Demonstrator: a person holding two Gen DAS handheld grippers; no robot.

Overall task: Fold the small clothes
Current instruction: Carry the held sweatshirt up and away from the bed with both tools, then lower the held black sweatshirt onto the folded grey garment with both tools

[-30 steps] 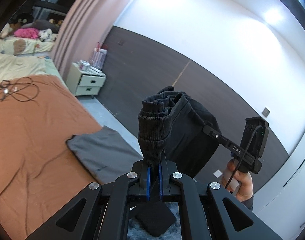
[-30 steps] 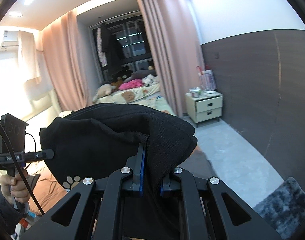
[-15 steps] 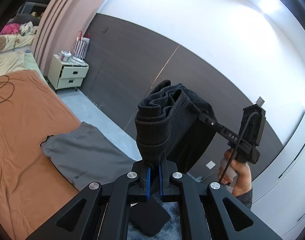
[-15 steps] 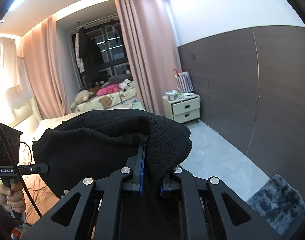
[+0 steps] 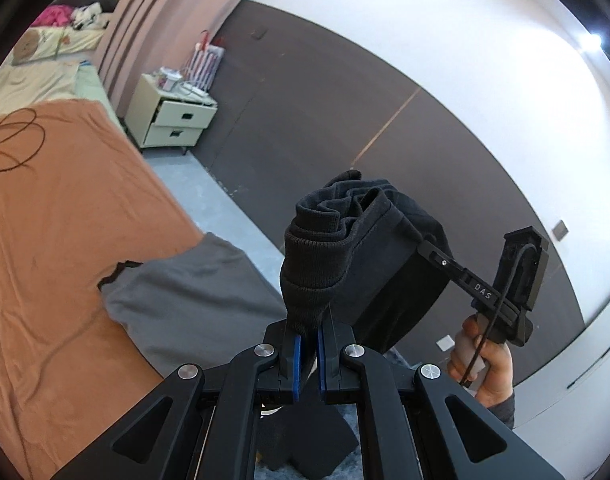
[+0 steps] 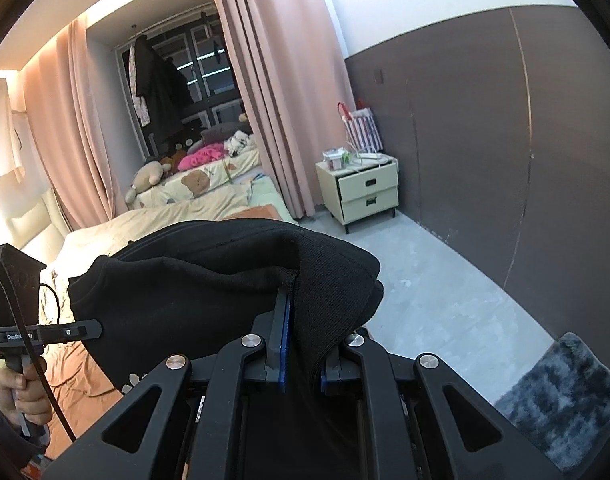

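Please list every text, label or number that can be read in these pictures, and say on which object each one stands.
"DAS": white letters on the finger of the right gripper, seen from the left wrist.
"GenRob...": white label on the finger of the left gripper, seen from the right wrist; its end is blurred.
Nothing else is readable.

The bed is bare in the middle; a grey garment overhangs its near edge, a cable lies toward its far end. Open floor reaches the nightstand.
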